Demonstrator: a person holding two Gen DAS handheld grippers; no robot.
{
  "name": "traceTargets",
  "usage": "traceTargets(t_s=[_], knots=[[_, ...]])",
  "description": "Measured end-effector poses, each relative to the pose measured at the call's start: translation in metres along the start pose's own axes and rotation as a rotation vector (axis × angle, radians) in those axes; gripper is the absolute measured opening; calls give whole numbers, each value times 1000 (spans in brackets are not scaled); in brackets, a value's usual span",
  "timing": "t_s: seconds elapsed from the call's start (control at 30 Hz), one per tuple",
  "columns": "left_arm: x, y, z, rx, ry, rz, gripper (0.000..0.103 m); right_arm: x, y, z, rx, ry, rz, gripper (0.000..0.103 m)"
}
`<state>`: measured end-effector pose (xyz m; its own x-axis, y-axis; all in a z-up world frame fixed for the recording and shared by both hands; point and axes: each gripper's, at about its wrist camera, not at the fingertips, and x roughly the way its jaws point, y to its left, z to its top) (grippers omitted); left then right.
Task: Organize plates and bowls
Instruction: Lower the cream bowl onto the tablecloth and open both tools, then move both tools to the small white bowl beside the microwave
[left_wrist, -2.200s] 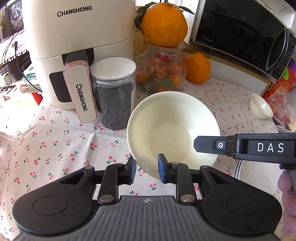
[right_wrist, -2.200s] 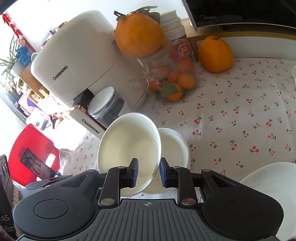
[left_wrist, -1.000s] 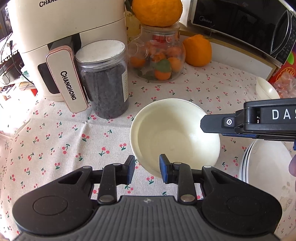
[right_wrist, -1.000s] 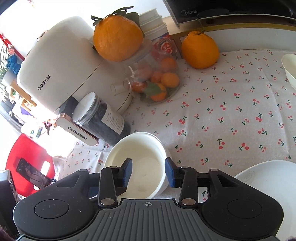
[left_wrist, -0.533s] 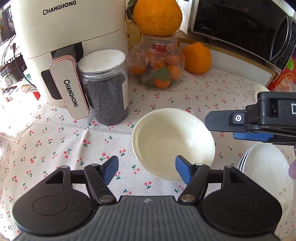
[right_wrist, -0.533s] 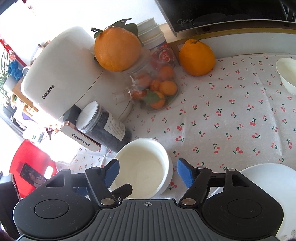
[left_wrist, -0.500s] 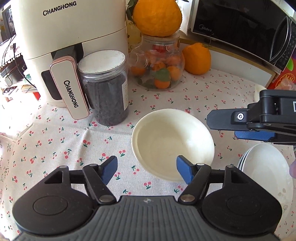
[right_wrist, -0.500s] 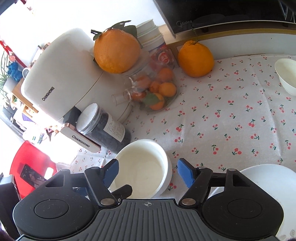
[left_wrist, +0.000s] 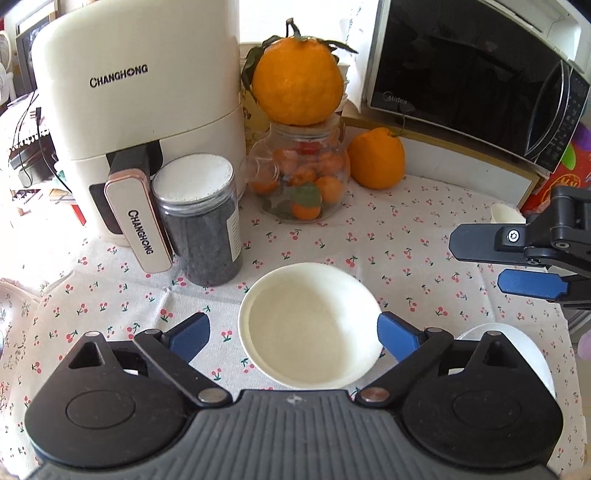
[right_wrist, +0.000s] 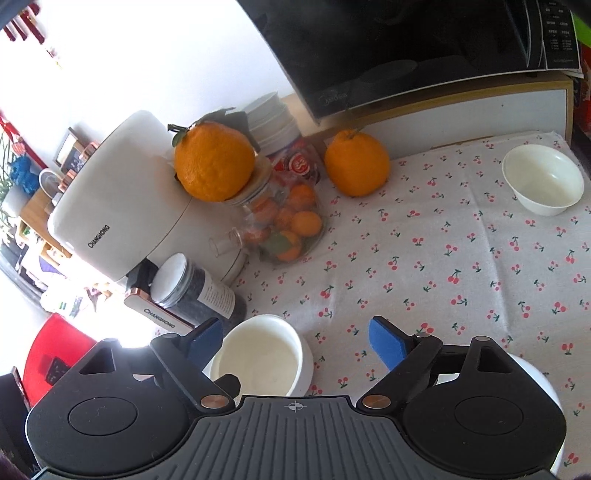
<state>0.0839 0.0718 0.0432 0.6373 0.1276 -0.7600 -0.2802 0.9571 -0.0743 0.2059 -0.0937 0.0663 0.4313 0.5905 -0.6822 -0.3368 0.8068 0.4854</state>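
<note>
The left gripper (left_wrist: 293, 334) has its jaws spread wide and still opening; the white bowl (left_wrist: 309, 325) sits between the blue pads (left_wrist: 397, 334) without either pad pressing on it. The bowl rests upright on the cherry-print cloth of the desk (left_wrist: 388, 236), just in front of a dark-filled jar (left_wrist: 199, 221) and a cream air fryer (left_wrist: 136, 110).

The right gripper (right_wrist: 295, 343) is likewise wide and opening, holding nothing; the same bowl (right_wrist: 262, 356) lies below its left pad (right_wrist: 207, 339), not touched by it. In the left wrist view this gripper (left_wrist: 517, 262) hangs at the right edge, above the cloth.

A white plate (left_wrist: 517, 343) shows at the lower right, partly hidden behind the grippers. A second small bowl (right_wrist: 543, 184) stands well apart near the far right corner of the desk. At the back are a glass jar of oranges (left_wrist: 303, 181) with a large orange (left_wrist: 299, 85) on top, another orange (left_wrist: 376, 158) beside it, and a microwave (left_wrist: 472, 74).
</note>
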Motion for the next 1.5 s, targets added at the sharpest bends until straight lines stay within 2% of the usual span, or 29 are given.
traceTargets(t_s=[0.23,0.67,0.97,1.1,1.23,1.37,1.5], knots=[[-2,-26,10,6,-38,-16,102,-23,-26,5,-12,-51,-55,89],[18,-88,6,71,-60,-38,102,-49,-111,9,6,-146,-171,93],[37,-125,8,205,-95,-19,102,-42,-173,13,40,-164,-207,95],[47,-139,14,268,-112,-33,102,-36,-195,13,50,-181,-234,95],[67,-157,22,317,-89,-65,102,-25,-216,15,78,-172,-240,95],[89,-176,34,326,-71,-100,102,-16,-236,22,132,-176,-230,95],[110,-191,49,276,-57,-143,102,-10,-258,31,224,-207,-211,95]])
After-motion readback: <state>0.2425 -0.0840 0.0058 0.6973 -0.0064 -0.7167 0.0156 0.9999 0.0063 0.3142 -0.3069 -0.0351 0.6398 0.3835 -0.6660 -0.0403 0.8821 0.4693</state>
